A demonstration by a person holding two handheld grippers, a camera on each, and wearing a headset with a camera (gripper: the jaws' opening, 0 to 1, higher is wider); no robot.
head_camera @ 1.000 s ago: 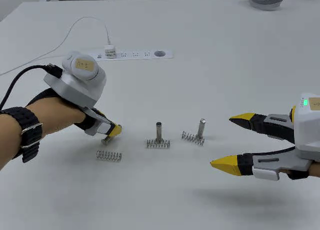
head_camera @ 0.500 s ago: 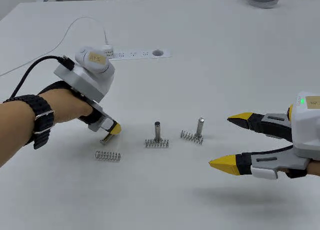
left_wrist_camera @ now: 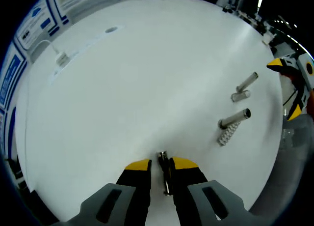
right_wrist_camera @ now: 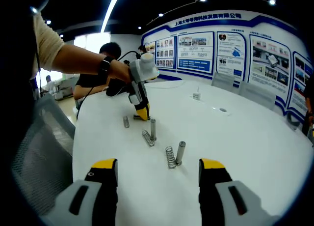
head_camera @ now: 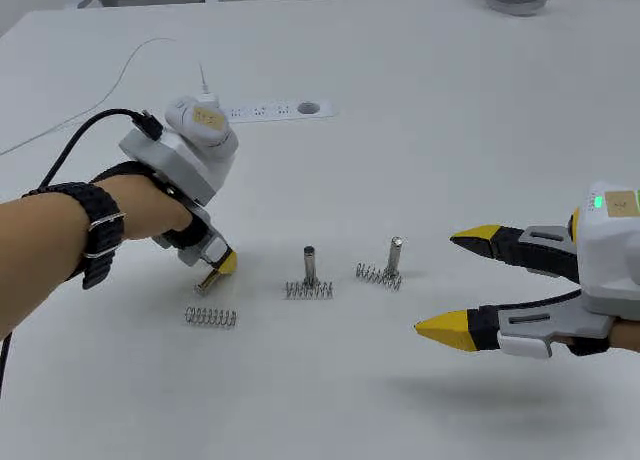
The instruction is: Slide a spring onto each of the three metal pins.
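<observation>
White table (head_camera: 450, 130) carries every part. Your left hand-held gripper (head_camera: 222, 262) is closed narrow on the first pin (head_camera: 207, 281), which tilts down out of the jaws; you cannot tell whether its lower end touches the table. The first spring (head_camera: 211, 317) lies flat near that pin, apart from it. The middle pin (head_camera: 309, 263) stands upright with the second spring (head_camera: 308, 290) lying at its base. The right pin (head_camera: 395, 255) stands upright with the third spring (head_camera: 377, 275) lying beside its base, not around it. Your right hand-held gripper (head_camera: 436, 283) hovers well apart to the right, jaws wide, holding nothing. The power strip (head_camera: 275, 109) lies farther back.
</observation>
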